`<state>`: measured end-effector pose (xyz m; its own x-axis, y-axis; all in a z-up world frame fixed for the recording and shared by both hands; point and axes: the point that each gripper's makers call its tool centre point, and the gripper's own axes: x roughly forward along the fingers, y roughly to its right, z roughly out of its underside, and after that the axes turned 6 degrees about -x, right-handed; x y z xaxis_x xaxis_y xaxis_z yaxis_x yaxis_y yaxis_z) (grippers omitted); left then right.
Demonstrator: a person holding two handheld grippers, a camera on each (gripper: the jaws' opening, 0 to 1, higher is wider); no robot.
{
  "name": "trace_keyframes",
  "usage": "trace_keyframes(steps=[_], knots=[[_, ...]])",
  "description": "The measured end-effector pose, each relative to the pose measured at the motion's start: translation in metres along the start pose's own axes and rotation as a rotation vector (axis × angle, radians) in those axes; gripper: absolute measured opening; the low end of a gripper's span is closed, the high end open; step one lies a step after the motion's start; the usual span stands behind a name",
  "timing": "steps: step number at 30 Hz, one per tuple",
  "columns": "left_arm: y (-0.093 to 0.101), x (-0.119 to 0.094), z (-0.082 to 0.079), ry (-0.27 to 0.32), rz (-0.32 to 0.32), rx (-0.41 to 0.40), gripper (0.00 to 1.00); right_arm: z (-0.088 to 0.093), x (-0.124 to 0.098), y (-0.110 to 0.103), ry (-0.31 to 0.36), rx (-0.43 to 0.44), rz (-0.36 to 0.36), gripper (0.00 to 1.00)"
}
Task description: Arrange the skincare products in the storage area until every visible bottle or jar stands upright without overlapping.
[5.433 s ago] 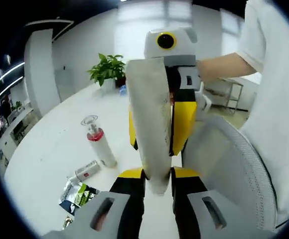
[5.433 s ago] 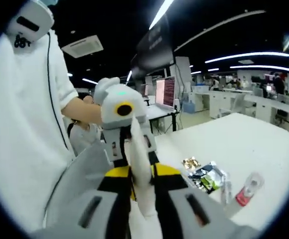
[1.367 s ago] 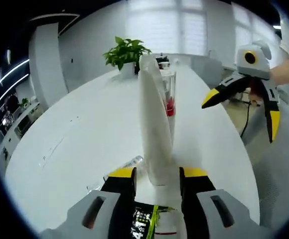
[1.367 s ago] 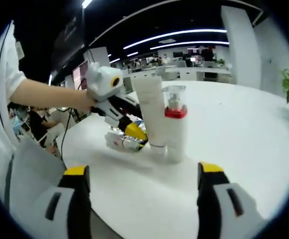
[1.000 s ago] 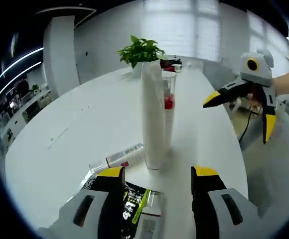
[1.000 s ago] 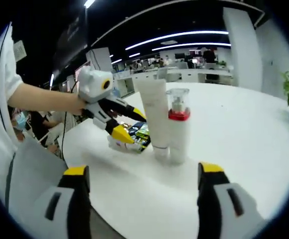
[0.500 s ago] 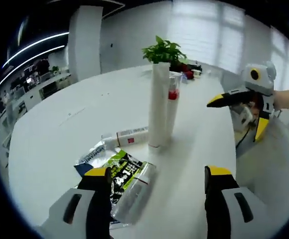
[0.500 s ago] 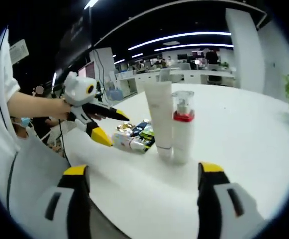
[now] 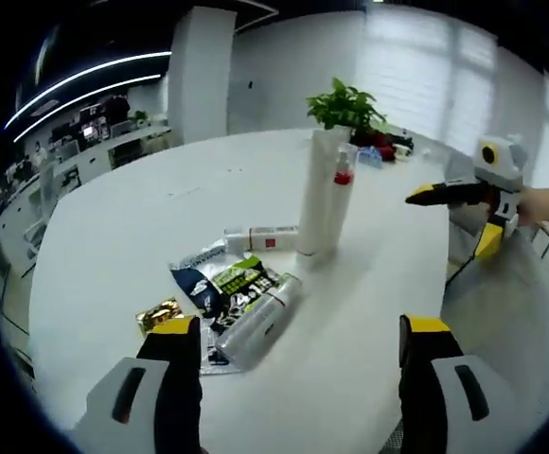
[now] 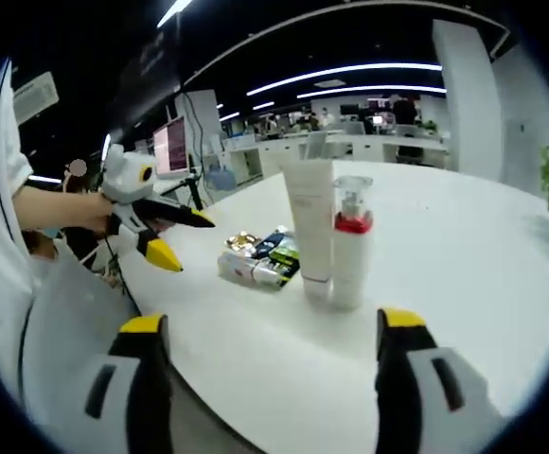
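An open-plan office: rows of desks [image 10: 388, 144] with a lit monitor [image 10: 173, 147] under long ceiling light strips [image 10: 350, 71], a big white bench [image 9: 114, 236], a potted plant [image 9: 345, 104] and bright windows [image 9: 426, 66] behind it.

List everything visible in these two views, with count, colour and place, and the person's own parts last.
Tube: one, white, upright mid-table.
Pump bottle: one, white with red collar and clear cap, upright against the tube.
Small bottle: one, white with red mark, lying beside the tube.
Clear bottle: one, lying on the sachets.
Sachets: a few, dark and green, plus a gold one, lying flat.
Plant: one, green, far table edge.
Table: one, white.
Left gripper: yellow-tipped, open.
Right gripper: yellow-tipped, open.
Hand: holding the left gripper.
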<state>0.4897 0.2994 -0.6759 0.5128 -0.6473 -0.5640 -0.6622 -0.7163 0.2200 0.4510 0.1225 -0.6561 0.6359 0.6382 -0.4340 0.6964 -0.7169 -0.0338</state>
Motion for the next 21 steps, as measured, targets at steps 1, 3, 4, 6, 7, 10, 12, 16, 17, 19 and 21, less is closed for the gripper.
trace_keyframes(steps=[1,3,4,6,7,10,12,16,17,19,21], knots=[[0.0,-0.003,0.002,0.002,-0.007,-0.01,0.86,0.0,-0.001,0.0,0.001,0.001,0.0,0.91],[0.001,-0.008,0.004,0.011,-0.019,-0.034,0.88,0.0,-0.003,-0.002,0.004,0.008,0.001,0.91],[0.001,-0.011,0.006,0.013,-0.024,-0.041,0.88,0.0,-0.003,-0.002,0.005,0.01,0.002,0.91],[0.0,-0.016,0.009,0.017,-0.042,-0.058,0.89,0.0,-0.005,-0.003,0.006,0.014,0.004,0.92],[0.0,-0.02,0.01,0.021,-0.052,-0.07,0.9,0.0,-0.006,-0.003,0.007,0.014,0.006,0.92],[0.0,-0.027,0.012,0.034,-0.072,-0.087,0.9,-0.002,-0.009,-0.004,0.011,0.014,0.009,0.92],[0.0,-0.032,0.014,0.041,-0.082,-0.097,0.91,-0.003,-0.011,-0.005,0.015,0.014,0.012,0.92],[0.002,-0.039,0.017,0.048,-0.095,-0.105,0.92,-0.004,-0.017,-0.007,0.019,0.011,0.018,0.92],[0.002,-0.042,0.019,0.049,-0.099,-0.107,0.92,-0.004,-0.018,-0.007,0.022,0.01,0.022,0.92],[0.002,-0.046,0.021,0.049,-0.108,-0.109,0.92,-0.006,-0.02,-0.005,0.028,0.012,0.029,0.92],[0.002,-0.049,0.023,0.049,-0.114,-0.112,0.93,-0.006,-0.022,-0.005,0.029,0.012,0.034,0.92]])
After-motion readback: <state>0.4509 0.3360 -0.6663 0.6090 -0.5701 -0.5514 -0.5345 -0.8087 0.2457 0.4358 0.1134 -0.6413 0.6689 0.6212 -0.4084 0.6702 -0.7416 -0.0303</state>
